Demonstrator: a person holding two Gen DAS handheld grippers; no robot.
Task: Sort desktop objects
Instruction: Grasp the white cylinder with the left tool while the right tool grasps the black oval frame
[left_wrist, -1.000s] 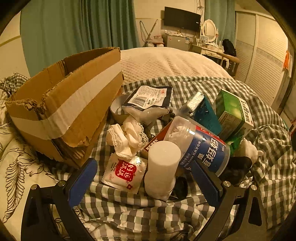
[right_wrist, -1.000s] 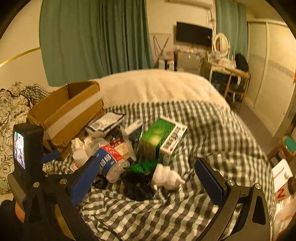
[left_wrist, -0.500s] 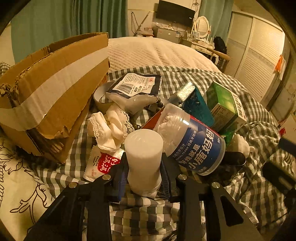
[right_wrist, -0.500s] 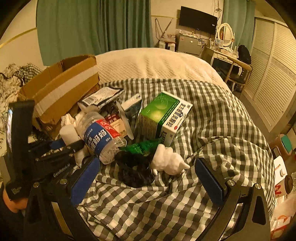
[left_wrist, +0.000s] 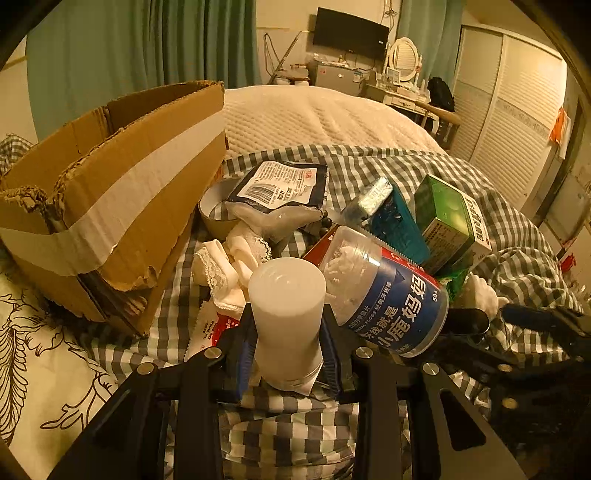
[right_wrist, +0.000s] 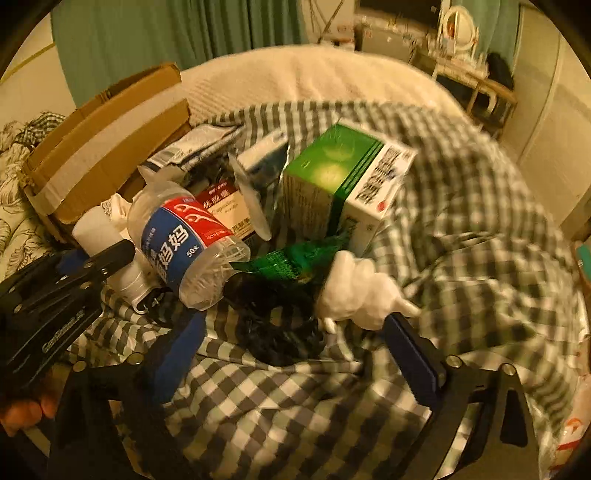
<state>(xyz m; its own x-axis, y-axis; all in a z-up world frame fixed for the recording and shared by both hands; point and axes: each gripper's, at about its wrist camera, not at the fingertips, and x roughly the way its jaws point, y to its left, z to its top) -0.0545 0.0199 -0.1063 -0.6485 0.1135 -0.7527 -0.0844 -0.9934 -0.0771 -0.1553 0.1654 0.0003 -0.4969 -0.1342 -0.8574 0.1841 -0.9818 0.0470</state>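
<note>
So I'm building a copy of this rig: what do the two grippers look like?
Both match: the left gripper and right gripper have black angular frames with silver screw heads and flat blue pads inside the jaws. The left one's side carries small white lettering, seen in the right view.

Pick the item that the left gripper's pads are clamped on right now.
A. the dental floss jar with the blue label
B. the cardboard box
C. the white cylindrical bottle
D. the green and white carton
C: in the left wrist view the left gripper has both blue pads pressed against the sides of the white cylindrical bottle, which stands upright between them.
</note>
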